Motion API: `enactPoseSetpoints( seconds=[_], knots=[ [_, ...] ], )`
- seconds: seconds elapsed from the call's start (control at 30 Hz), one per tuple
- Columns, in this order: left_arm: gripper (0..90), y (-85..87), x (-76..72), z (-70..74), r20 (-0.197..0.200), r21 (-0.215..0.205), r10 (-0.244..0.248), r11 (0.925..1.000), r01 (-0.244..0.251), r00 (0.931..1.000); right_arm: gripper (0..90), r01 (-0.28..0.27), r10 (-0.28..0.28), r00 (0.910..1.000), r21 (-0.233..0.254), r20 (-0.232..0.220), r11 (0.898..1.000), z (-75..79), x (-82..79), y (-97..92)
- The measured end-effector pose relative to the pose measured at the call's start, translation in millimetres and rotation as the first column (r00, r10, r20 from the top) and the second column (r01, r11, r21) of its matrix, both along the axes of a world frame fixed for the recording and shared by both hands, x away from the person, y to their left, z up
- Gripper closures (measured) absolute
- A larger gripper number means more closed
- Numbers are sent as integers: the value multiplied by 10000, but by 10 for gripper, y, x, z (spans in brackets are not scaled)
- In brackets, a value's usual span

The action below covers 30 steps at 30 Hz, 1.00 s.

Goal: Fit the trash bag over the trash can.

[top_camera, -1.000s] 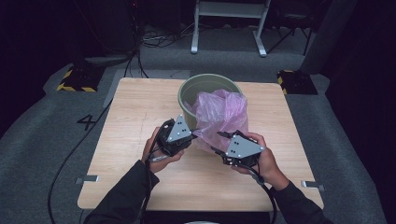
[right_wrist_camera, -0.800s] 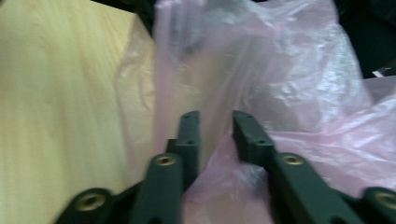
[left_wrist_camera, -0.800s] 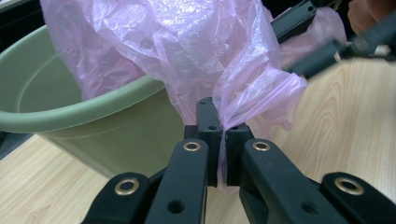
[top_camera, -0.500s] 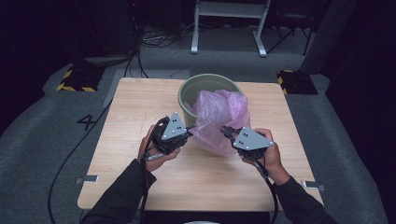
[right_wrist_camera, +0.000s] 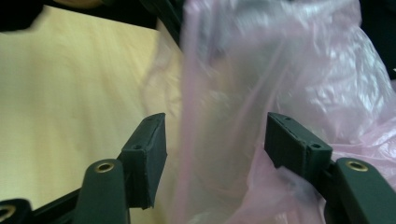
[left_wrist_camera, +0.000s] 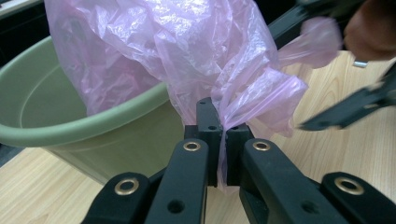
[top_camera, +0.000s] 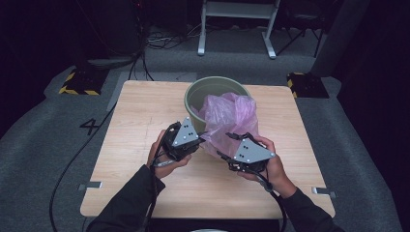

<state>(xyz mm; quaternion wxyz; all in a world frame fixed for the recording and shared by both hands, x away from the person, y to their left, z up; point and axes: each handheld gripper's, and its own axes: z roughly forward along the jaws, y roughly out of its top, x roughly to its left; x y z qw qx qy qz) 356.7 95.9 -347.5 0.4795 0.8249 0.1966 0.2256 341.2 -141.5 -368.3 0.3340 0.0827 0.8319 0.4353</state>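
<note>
A pink plastic bag [top_camera: 227, 116] lies bunched over the near rim of a green tub [top_camera: 203, 84] on the wooden table [top_camera: 145, 111]. My left gripper [top_camera: 200, 140] is shut on a twisted fold of the bag [left_wrist_camera: 187, 46], the film pinched between its pads [left_wrist_camera: 222, 128], close against the tub's wall [left_wrist_camera: 70, 121]. My right gripper [top_camera: 227, 145] is at the bag's near right edge. Its jaws [right_wrist_camera: 217, 135] have just been opening and stand apart, with loose bag film [right_wrist_camera: 303, 70] hanging between them, not pressed.
A person's hands hold both grippers near the table's middle, and cables trail off the front edge. The other gripper's dark jaw [left_wrist_camera: 345, 112] crosses the right of the left gripper view. A white metal stand [top_camera: 237, 24] is on the floor behind the table.
The right gripper drifted a little to the right and came back to the bag's near edge, and the bag's lower folds shifted. The left gripper kept its place and its grip.
</note>
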Motion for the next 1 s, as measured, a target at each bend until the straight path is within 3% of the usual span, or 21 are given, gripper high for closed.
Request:
enactPoseSetpoints(
  seconds=[0.07, 0.17, 0.23, 0.3, 0.43, 0.57, 0.73, 0.83, 0.87, 0.93, 1.0],
  knots=[
    [894, 11, -4, 15, 24, -59, -6, 10000, 6, 10000, 408, 321, -321, 9994, -31, 97, 9995, -38, 25, 23],
    [894, 35, -8, 31, 44, -154, 30, 9999, -30, 10000, 525, 801, -792, 9958, -177, 456, 9966, -78, 47, 48],
    [894, 54, -7, 40, 65, -181, 62, 9998, -61, 10000, 675, 833, -821, 9951, -192, 550, 9963, -79, 61, 38],
    [894, 78, -6, 46, 88, -230, 139, 9996, -137, 9999, 758, 887, -872, 9938, -190, 690, 9959, -72, 64, 24],
    [894, 116, 17, 45, 65, -161, 274, 9995, -273, 9996, 845, 918, -913, 9924, -29, 826, 9958, -37, 67, -46],
    [894, 163, 32, 51, 82, -151, 431, 9990, -429, 9990, 859, 1202, -1211, 9864, 147, 1113, 9926, 26, 79, -140],
    [894, 216, 68, 41, -57, -265, 581, 9979, -583, 9983, 873, 1535, -1601, 9822, 712, 983, 9856, 138, 131, -297],
    [894, 193, 55, 45, -14, -253, 524, 9983, -524, 9986, 803, 1413, -1487, 9850, 860, 878, 9862, 173, 135, -339],
    [894, 182, 48, 45, -29, -262, 484, 9985, -485, 9988, 724, 1158, -1235, 9893, 974, 773, 9885, 182, 118, -348],
    [893, 149, 37, 43, 19, -148, 421, 9990, -421, 9991, 654, 805, -869, 9945, 1055, 581, 9912, 181, 78, -340],
    [894, 122, 29, 37, -8, -162, 340, 9993, -340, 9994, 603, 141, -167, 9995, 883, 282, 9960, 151, 26, -303]
  ],
)
